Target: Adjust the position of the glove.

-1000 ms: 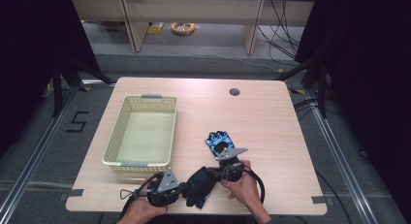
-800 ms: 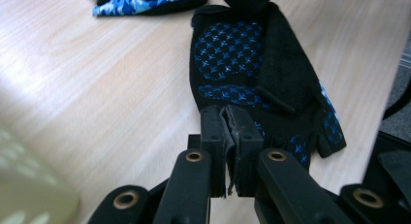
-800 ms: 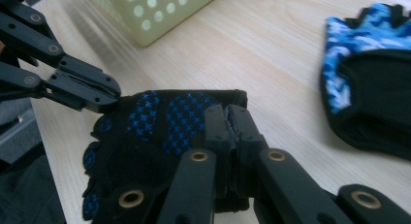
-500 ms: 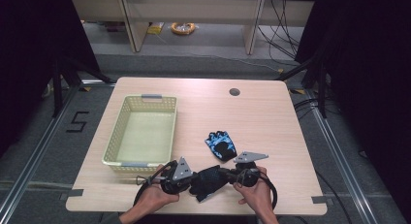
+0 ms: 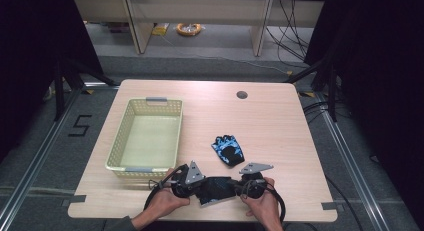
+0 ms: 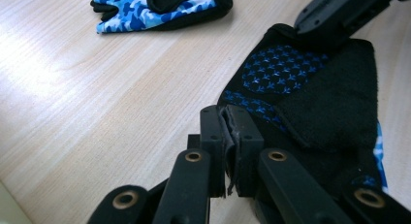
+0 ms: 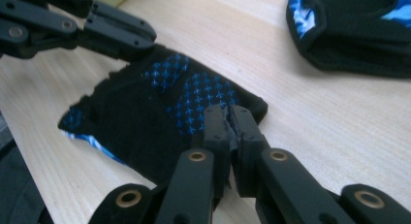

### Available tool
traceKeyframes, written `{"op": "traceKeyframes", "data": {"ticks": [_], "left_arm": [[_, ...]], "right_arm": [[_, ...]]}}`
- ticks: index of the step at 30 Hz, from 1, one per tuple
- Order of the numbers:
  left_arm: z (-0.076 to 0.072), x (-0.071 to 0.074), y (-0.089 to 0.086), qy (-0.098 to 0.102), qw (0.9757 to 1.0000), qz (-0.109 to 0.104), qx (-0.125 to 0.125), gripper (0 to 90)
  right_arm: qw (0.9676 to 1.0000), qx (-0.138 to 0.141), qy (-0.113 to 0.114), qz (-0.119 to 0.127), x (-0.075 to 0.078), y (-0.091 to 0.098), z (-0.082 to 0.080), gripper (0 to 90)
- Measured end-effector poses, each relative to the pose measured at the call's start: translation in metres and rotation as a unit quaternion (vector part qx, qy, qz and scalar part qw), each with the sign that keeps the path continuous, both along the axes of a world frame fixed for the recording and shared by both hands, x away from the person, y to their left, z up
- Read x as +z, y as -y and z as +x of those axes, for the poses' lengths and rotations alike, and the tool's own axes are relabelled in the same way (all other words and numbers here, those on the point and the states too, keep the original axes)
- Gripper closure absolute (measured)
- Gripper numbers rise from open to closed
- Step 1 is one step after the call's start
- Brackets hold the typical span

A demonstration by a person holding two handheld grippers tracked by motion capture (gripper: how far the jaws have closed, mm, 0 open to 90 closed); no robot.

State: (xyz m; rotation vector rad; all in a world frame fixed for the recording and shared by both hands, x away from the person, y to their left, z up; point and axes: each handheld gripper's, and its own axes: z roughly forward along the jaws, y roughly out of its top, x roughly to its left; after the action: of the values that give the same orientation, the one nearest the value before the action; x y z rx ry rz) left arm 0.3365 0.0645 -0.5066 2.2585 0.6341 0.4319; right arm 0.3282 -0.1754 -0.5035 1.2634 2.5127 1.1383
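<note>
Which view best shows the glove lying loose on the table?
The high view: the loose glove lies whole, beyond both grippers. The left gripper view shows its camouflage half at the top edge; the right gripper view shows its cuff cropped.

Black blue-dotted glove, flat near table edge

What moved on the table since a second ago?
Both hands slid toward the table's near edge. The right gripper came away from the loose glove and took hold of the dark glove; the left gripper pinches its other side, stretching it between them. The loose glove and the basket stayed put.
</note>
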Motion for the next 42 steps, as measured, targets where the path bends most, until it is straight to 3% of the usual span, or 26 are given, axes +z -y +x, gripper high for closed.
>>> {"op": "traceKeyframes", "data": {"ticks": [2,5,6,7,8,10,11,12,13,14,16,18,19,22,24,25,29,32,37,40,42], "left_arm": [[-0.002,-0.002,0.001,-0.006,0.9999,-0.003,0.01,85.2],[0.0,-0.002,0.001,0.002,1.0,0.002,0.008,84.7],[0.0,-0.003,0.001,-0.004,0.9999,-0.004,0.014,84.2],[0.0,-0.003,0.001,-0.002,0.9999,-0.006,0.012,84.1],[0.001,-0.002,-0.001,0.002,1.0,0.006,0.004,84.0],[0.001,-0.002,0.0,-0.001,1.0,0.005,0.006,82.8],[0.001,-0.003,0.0,0.002,0.9999,0.0,0.011,82.8],[0.0,-0.005,0.001,-0.005,0.9995,-0.022,0.021,81.6],[0.002,-0.004,-0.001,-0.003,0.9999,-0.005,0.013,79.3],[0.002,-0.004,-0.001,0.0,0.9997,-0.014,0.019,76.8],[0.001,-0.003,-0.003,-0.001,0.9997,-0.012,0.021,70.4],[-0.001,-0.001,-0.004,-0.009,0.9996,-0.019,0.021,67.5],[-0.003,0.002,-0.005,-0.017,0.9992,-0.029,0.022,60.0],[-0.007,0.006,-0.006,-0.022,0.9986,-0.041,0.026,56.9],[-0.011,0.008,-0.006,-0.029,0.998,-0.052,0.021,50.2],[-0.016,0.01,-0.004,-0.033,0.9976,-0.057,0.018,47.0],[-0.024,0.013,-0.005,-0.039,0.9976,-0.056,0.012,41.7],[-0.033,0.015,-0.008,-0.049,0.9963,-0.07,0.011,38.8],[-0.043,0.018,-0.024,-0.059,0.9957,-0.071,0.006,34.2],[-0.046,0.019,-0.036,-0.062,0.9953,-0.073,0.012,33.0],[-0.048,0.02,-0.044,-0.067,0.9941,-0.083,0.013,32.4]], "right_arm": [[1.0,0.002,0.0,0.0,-0.001,0.0,0.001,85.7],[1.0,-0.002,0.001,-0.006,-0.001,0.0,0.0,84.5],[0.9998,-0.004,0.017,0.001,-0.004,-0.002,0.0,83.8],[0.9999,-0.006,0.013,-0.006,-0.002,-0.002,-0.001,83.0],[0.9999,-0.007,0.007,-0.01,-0.001,-0.002,-0.002,82.4],[0.9997,0.002,0.017,-0.016,-0.003,-0.001,-0.001,81.2],[0.9997,0.002,0.017,-0.016,-0.003,-0.001,-0.001,81.2],[0.9996,0.001,0.015,-0.022,-0.002,-0.001,-0.002,80.5],[0.9998,-0.008,0.012,-0.012,-0.002,-0.002,-0.002,78.9],[0.9997,-0.008,0.016,-0.014,-0.002,-0.002,-0.002,77.8],[0.9996,-0.008,0.02,-0.021,-0.002,-0.001,-0.002,74.5],[0.9997,-0.014,0.007,-0.019,-0.001,-0.001,-0.003,70.5],[0.9997,-0.01,0.016,-0.016,-0.001,0.0,-0.001,67.7],[0.9999,-0.016,0.005,0.001,0.002,0.0,-0.003,66.1],[0.9995,-0.024,0.021,0.004,0.003,0.0,-0.003,64.7],[0.9996,-0.023,0.014,0.004,0.005,0.002,-0.003,63.2],[0.9993,-0.026,0.026,0.003,0.007,0.006,-0.001,60.0],[0.9986,-0.026,0.043,0.014,0.011,0.01,0.001,58.6],[0.9972,-0.02,0.072,0.003,0.015,0.011,0.007,58.3],[0.9974,-0.027,0.066,0.01,0.017,0.008,0.008,58.6],[0.9961,-0.012,0.087,-0.003,0.019,0.009,0.017,59.4]]}}
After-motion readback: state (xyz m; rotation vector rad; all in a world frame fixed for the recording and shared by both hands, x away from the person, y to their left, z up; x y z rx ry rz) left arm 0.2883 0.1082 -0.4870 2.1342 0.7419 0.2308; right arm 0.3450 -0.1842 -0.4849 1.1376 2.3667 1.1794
